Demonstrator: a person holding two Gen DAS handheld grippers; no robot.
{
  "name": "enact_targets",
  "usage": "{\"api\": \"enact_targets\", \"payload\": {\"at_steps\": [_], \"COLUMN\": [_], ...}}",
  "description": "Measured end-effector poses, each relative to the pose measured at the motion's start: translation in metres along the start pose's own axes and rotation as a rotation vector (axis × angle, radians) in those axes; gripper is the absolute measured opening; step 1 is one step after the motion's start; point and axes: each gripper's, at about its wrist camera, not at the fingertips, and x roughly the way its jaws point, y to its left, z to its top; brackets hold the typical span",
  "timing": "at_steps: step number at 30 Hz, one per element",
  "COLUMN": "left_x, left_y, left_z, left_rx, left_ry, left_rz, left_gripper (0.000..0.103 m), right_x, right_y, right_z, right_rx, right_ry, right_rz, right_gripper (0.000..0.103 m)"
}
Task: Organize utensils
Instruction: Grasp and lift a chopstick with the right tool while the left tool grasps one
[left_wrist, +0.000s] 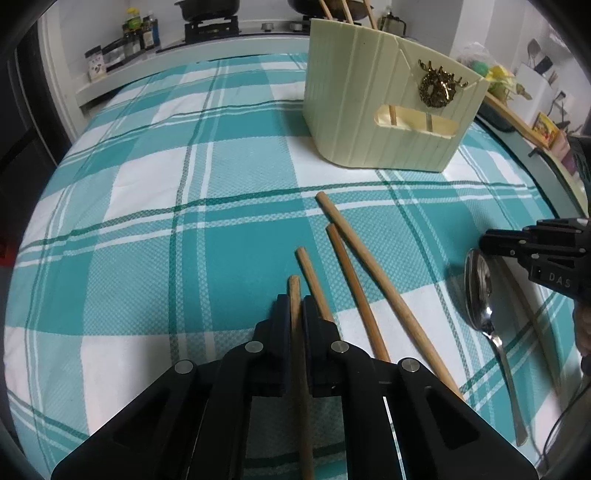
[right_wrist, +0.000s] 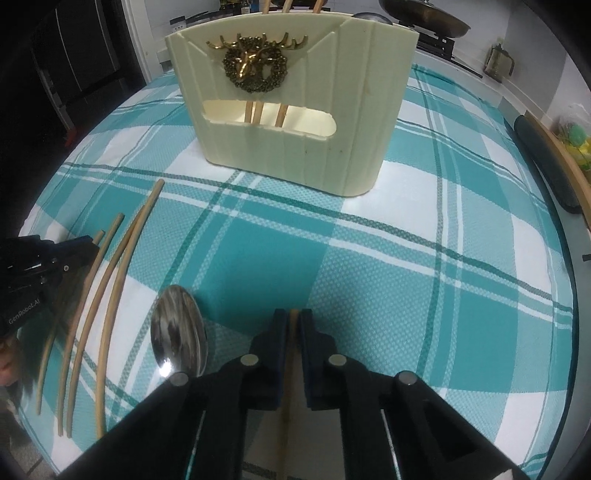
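Note:
My left gripper (left_wrist: 294, 301) is shut on a wooden chopstick (left_wrist: 295, 291) low over the teal checked cloth. Three more chopsticks (left_wrist: 354, 280) lie just to its right. A steel spoon (left_wrist: 480, 291) lies further right, beside my right gripper (left_wrist: 491, 245). In the right wrist view my right gripper (right_wrist: 293, 317) is shut on another wooden chopstick (right_wrist: 290, 373); the spoon (right_wrist: 179, 332) lies to its left, then loose chopsticks (right_wrist: 118, 277), then the left gripper (right_wrist: 74, 251). The cream utensil holder (left_wrist: 384, 107) (right_wrist: 291, 110) stands ahead with several chopsticks inside.
The table (left_wrist: 184, 206) carries a checked cloth. A stove with pans (left_wrist: 210, 18) and bottles (left_wrist: 138, 29) stand on the counter behind. A wooden shelf with small items (left_wrist: 517, 122) runs along the right edge (right_wrist: 554, 166).

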Motion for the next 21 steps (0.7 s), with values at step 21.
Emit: {"api": "enact_targets", "payload": {"at_steps": [21], "left_x": [-0.207], "left_y": [0.004], "left_z": [0.007], "left_rx": [-0.042], "left_ry": [-0.453], "left_rz": [-0.165], "left_gripper": [0.005], "right_x": [-0.222], "right_y": [-0.001], "right_z": [-0.033], "right_rx": [0.044], "right_ry": [-0.538], "right_rz": [0.07], "right_gripper": [0.006]}}
